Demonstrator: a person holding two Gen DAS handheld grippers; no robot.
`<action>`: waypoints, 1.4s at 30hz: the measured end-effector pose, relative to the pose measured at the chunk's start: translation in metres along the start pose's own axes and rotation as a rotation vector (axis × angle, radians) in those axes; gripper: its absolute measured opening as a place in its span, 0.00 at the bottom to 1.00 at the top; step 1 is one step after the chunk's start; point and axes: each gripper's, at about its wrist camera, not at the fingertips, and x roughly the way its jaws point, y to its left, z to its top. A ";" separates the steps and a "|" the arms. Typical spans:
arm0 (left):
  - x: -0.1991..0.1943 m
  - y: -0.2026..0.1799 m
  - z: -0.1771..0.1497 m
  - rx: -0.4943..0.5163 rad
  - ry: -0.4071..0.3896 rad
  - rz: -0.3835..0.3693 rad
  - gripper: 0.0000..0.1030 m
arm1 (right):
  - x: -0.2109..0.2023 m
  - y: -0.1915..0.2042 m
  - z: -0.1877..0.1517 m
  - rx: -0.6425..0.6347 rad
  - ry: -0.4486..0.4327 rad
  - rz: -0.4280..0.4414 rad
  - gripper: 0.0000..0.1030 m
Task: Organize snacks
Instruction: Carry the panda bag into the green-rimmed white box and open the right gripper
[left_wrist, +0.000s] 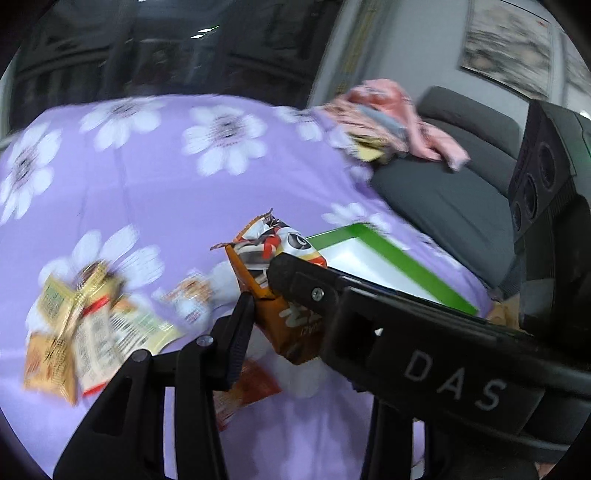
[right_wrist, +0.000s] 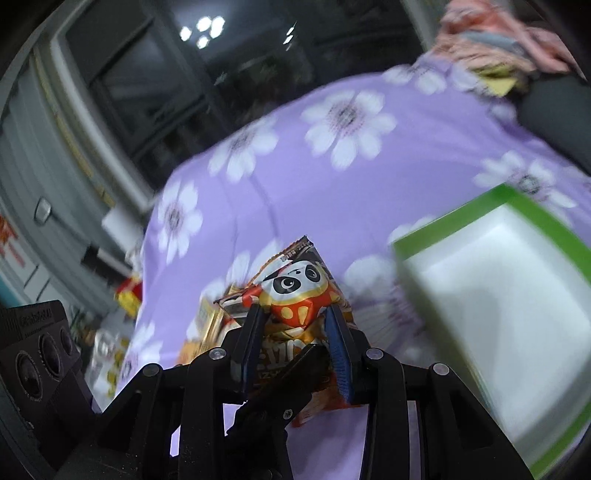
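An orange panda snack packet (left_wrist: 275, 280) is held above the purple flowered tablecloth (left_wrist: 184, 177). My left gripper (left_wrist: 264, 295) is shut on its lower part. My right gripper (right_wrist: 293, 315) is shut on the same packet (right_wrist: 295, 291), its fingers either side of the panda face. The right gripper's body (left_wrist: 424, 332) crosses the left wrist view from the right. A white tray with a green rim (left_wrist: 373, 254) lies just right of the packet; it also shows in the right wrist view (right_wrist: 495, 306). Several loose snack packets (left_wrist: 77, 325) lie on the cloth at the left.
A red packet (left_wrist: 245, 391) lies on the cloth under the left gripper. A grey sofa (left_wrist: 454, 173) stands at the right with a pink cloth (left_wrist: 391, 114) on it. More packets (right_wrist: 127, 295) lie by the table's left edge.
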 end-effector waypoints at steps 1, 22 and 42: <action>0.005 -0.007 0.003 0.020 0.005 -0.020 0.41 | -0.006 -0.006 0.002 0.016 -0.019 -0.014 0.37; 0.089 -0.076 0.001 0.120 0.184 -0.171 0.40 | -0.028 -0.123 -0.001 0.359 -0.064 -0.237 0.37; -0.010 0.028 -0.002 -0.168 0.093 0.172 0.81 | -0.016 -0.055 0.002 0.200 -0.027 -0.097 0.89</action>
